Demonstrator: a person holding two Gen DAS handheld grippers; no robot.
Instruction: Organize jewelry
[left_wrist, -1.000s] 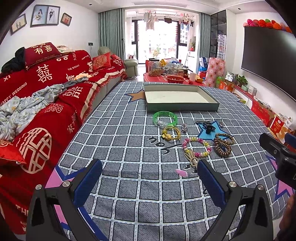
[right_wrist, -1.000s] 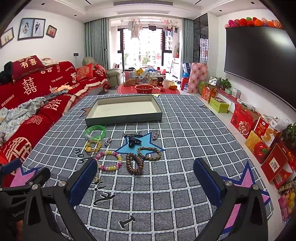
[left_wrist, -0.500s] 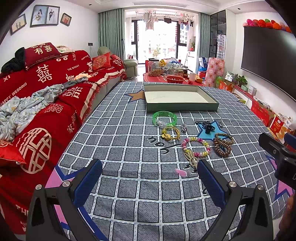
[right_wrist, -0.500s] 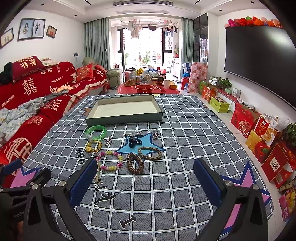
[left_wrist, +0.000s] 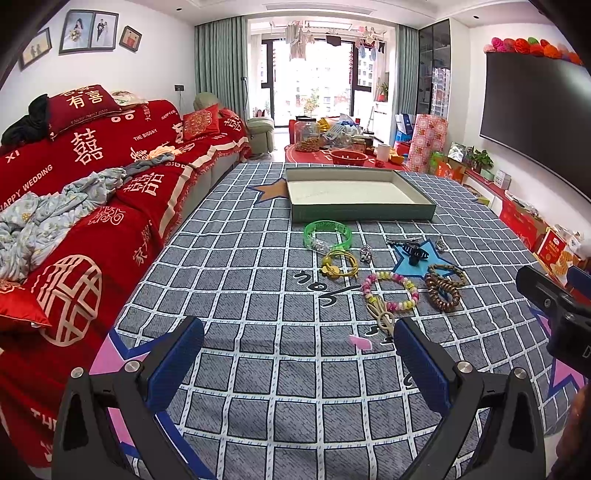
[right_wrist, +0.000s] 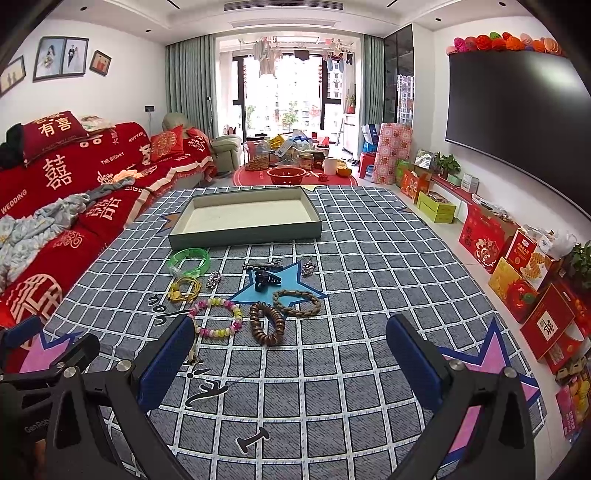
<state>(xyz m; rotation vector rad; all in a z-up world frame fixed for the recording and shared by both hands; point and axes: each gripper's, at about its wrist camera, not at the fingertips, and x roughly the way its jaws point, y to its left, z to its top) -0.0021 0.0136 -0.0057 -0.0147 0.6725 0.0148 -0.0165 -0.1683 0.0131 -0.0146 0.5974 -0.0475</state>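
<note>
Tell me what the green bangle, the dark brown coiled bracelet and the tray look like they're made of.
Green bangle: probably translucent plastic or resin; light shows through it and it looks glossy.
Dark brown coiled bracelet: likely wooden beads, going by the matte brown rounded segments looped several times.
Tray: apparently cardboard, with thin straight grey-green walls and a pale, flat, non-shiny inside.

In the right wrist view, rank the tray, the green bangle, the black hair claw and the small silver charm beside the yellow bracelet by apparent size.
1. Tray, by far the largest.
2. Green bangle.
3. Black hair claw.
4. Silver charm, smallest.
The tray lies farthest away yet looks biggest, so that ranking is safe.
</note>
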